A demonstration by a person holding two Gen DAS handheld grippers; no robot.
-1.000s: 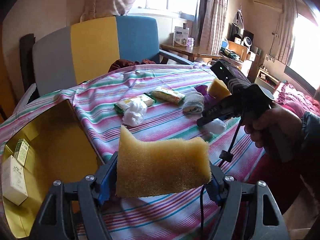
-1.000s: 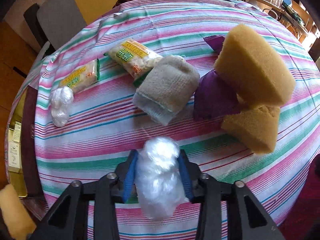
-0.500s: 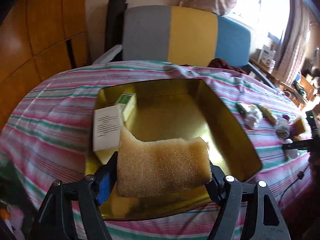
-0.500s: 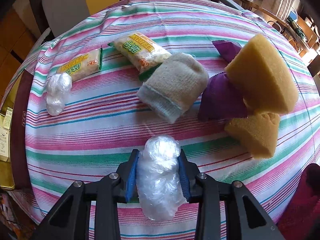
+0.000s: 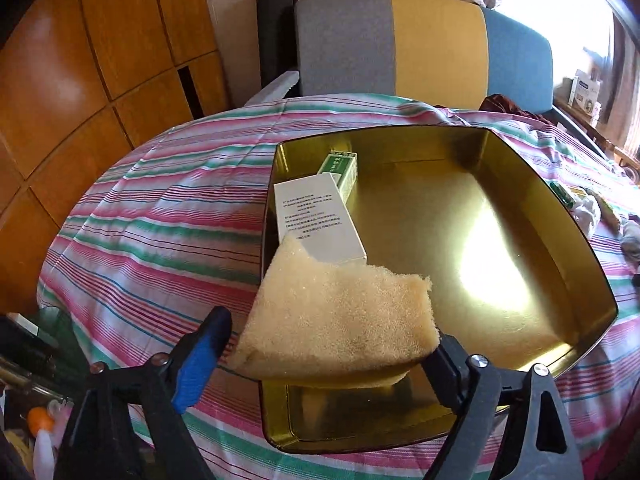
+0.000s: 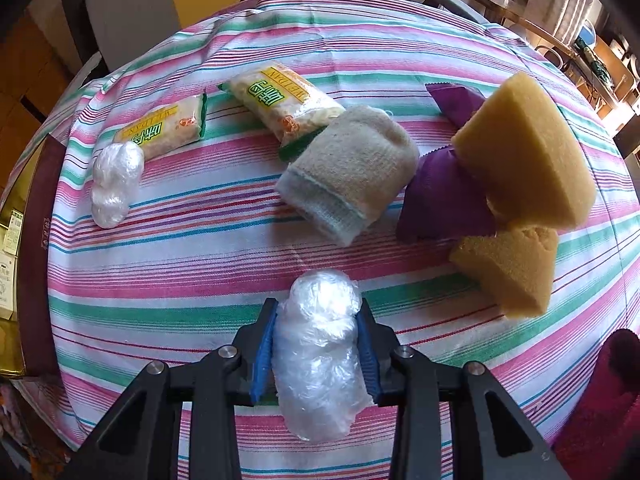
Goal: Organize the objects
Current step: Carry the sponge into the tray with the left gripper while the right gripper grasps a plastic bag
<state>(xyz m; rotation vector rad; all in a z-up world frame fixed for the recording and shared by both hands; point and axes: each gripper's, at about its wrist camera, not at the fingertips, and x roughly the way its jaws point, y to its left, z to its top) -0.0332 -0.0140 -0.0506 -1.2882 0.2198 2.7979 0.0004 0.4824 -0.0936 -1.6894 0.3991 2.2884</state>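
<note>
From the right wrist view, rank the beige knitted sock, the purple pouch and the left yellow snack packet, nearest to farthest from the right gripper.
Measured from the right gripper, shut on a clear plastic-wrap bundle:
1. Beige knitted sock, just ahead, centre.
2. Purple pouch, ahead to the right.
3. Left yellow snack packet, far left.

Glossy gold metal tin; porous matt sponge; crinkly plastic bundle.

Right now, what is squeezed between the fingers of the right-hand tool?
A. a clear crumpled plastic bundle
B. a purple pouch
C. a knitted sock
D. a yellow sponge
A: in the right wrist view the blue-padded fingers press on both sides of the clear plastic bundle, just above the striped tablecloth.
</note>
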